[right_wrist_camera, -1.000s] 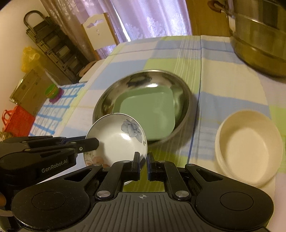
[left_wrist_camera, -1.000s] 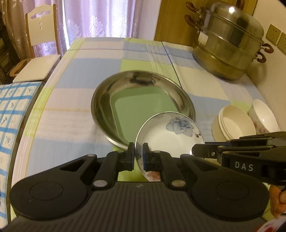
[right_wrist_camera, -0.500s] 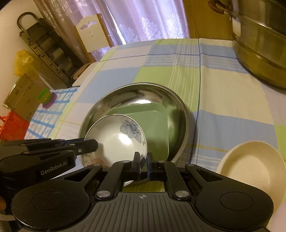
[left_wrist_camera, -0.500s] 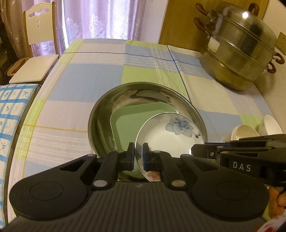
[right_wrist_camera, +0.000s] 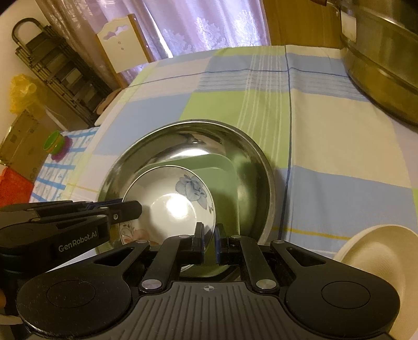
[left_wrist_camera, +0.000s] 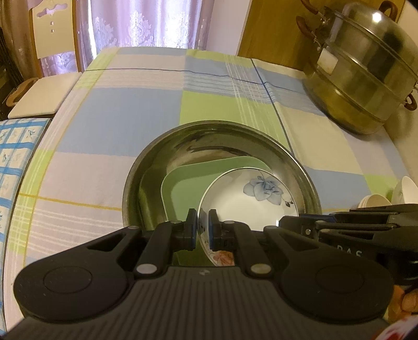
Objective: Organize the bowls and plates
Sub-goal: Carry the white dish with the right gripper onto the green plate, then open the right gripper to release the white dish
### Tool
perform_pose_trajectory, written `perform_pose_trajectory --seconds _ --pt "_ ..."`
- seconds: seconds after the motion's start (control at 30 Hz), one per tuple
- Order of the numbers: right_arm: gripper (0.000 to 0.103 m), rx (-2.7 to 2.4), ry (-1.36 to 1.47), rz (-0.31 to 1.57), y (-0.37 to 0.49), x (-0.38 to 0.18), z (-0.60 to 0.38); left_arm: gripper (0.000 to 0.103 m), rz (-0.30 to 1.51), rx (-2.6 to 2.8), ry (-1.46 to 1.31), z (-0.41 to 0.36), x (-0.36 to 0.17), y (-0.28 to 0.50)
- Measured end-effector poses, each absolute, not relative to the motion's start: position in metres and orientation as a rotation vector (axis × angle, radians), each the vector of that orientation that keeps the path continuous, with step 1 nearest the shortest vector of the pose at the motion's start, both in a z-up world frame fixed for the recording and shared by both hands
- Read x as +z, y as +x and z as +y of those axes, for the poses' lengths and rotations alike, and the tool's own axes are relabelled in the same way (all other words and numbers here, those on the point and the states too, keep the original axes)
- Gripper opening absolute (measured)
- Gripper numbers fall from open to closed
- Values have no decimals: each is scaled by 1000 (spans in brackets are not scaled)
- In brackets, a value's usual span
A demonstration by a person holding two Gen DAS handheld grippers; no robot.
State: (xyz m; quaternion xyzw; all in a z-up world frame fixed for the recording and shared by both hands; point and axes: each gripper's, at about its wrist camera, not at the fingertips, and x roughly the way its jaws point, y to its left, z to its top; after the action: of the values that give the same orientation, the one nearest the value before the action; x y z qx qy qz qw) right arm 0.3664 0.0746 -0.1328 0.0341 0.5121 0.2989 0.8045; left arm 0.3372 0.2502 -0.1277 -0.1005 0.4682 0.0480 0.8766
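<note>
- At the lower centre of both wrist views, a white floral bowl (left_wrist_camera: 248,201) hung over a green square plate (left_wrist_camera: 188,183) lying inside a large steel basin (left_wrist_camera: 146,167) on the checked worktop (left_wrist_camera: 117,117).
- Left hand-held gripper (left_wrist_camera: 203,231) was clenched on the bowl's near rim.
- Right hand-held gripper (right_wrist_camera: 209,242) pinched the rim too.
- Cream bowls (right_wrist_camera: 376,251) sat at lower right; a steamer pot (left_wrist_camera: 365,68) stood at upper right.

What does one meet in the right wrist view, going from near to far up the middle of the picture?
Right tool → flower-painted plate, held at its rim → green square plate under it → far wall of the steel basin → checked tablecloth → lilac curtain.
</note>
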Motion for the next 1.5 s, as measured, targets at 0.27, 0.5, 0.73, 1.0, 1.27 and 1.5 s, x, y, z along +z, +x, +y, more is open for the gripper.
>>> perform_pose_trajectory --seconds 0.27,0.5,0.73,1.0,1.27,1.5 --pt "8 636 75 1107 371 -138 80 7 994 108 -221 257 -135 347" --pt "8 630 75 1100 374 -143 82 7 993 118 -219 258 -140 353" --pt "9 598 59 1016 370 -135 76 8 973 143 -224 263 -131 352" --pt "39 618 110 952 351 -112 59 9 965 145 -218 257 -114 333" --pt "40 590 147 916 314 -94 35 9 937 157 -185 243 -93 289" --pt "40 581 165 911 269 -82 7 9 947 113 -193 219 -81 247"
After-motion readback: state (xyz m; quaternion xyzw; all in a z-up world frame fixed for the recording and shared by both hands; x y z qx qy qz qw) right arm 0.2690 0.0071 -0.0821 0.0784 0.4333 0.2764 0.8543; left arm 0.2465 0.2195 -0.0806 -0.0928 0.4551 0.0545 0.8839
